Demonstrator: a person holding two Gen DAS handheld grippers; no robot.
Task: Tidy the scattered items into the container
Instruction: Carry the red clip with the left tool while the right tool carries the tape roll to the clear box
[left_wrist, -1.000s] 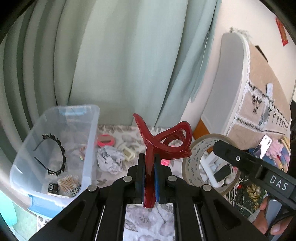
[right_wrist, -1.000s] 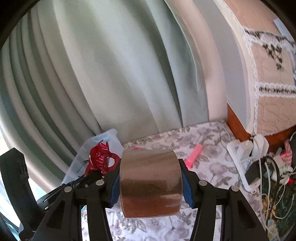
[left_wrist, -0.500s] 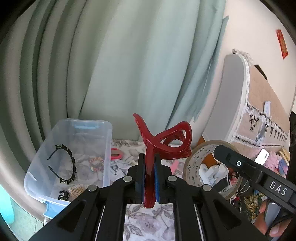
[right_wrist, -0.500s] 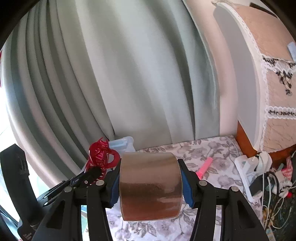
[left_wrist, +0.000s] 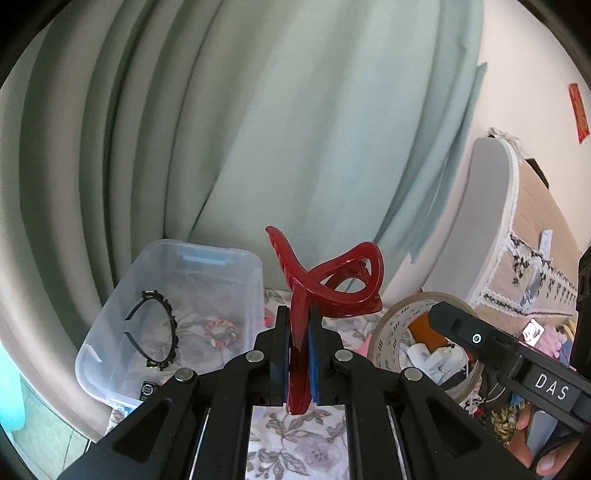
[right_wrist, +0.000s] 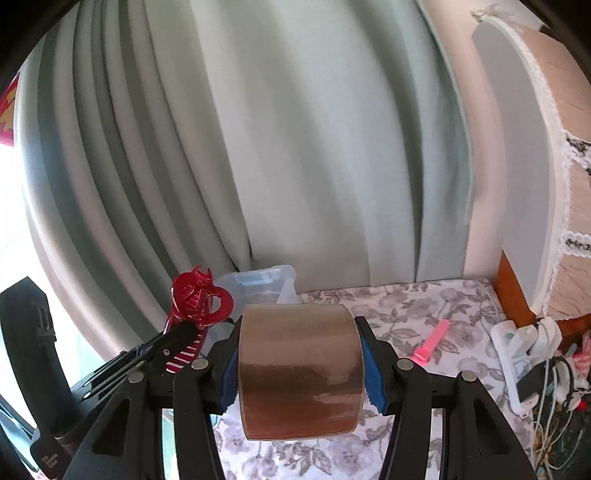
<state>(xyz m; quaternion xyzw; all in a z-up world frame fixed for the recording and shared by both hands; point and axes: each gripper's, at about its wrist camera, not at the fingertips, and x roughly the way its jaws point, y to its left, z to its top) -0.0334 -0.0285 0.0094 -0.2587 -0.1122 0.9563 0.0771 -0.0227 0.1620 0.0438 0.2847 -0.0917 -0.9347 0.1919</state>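
My left gripper (left_wrist: 298, 350) is shut on a dark red hair claw clip (left_wrist: 328, 280), which stands up between the blue pads. To its left sits the clear plastic container (left_wrist: 110, 328) holding a black headband (left_wrist: 155, 332) and a braided hair tie (left_wrist: 221, 332). My right gripper (right_wrist: 299, 365) is shut on a roll of brown packing tape (right_wrist: 299, 373), held by its flat sides. In the left wrist view the tape roll (left_wrist: 391, 332) hangs at the right. In the right wrist view the clip (right_wrist: 197, 299) shows at the left, with the container (right_wrist: 266, 280) behind it.
A floral cloth (right_wrist: 399, 306) covers the table. A pink stick-shaped item (right_wrist: 430, 341) lies on it. White plugs and cables (right_wrist: 528, 354) crowd the right edge. A green curtain (right_wrist: 295, 147) hangs behind, and a padded headboard (left_wrist: 495, 236) stands at the right.
Both grippers have risen and drawn back with their loads. The container now looks smaller and lower in the left wrist view, and more curtain fills both views.
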